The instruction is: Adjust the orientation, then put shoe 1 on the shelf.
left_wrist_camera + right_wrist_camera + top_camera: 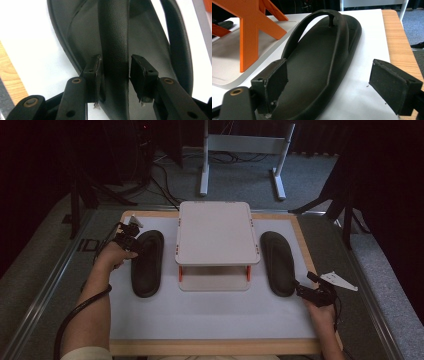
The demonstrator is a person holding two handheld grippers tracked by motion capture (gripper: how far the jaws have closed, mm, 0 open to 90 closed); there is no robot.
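Note:
Two black flip-flops lie on the white board (210, 315), one on each side of a white rack (215, 232). My left gripper (131, 240) is at the toe end of the left flip-flop (147, 262). In the left gripper view its strap (113, 37) runs between my left gripper's (115, 67) pads; one pad (93, 72) touches it, the other stands a sliver off, and the strap is not squeezed. My right gripper (312, 292) is open at the heel of the right flip-flop (277, 262), whose heel (317, 57) reaches between the wide jaws of that gripper (328, 72).
The rack has two tiers on orange legs (249, 37) and stands between the flip-flops. A wooden rim (305, 245) frames the board. Beyond the table stand a white metal frame (240, 150) and cables on the grey floor.

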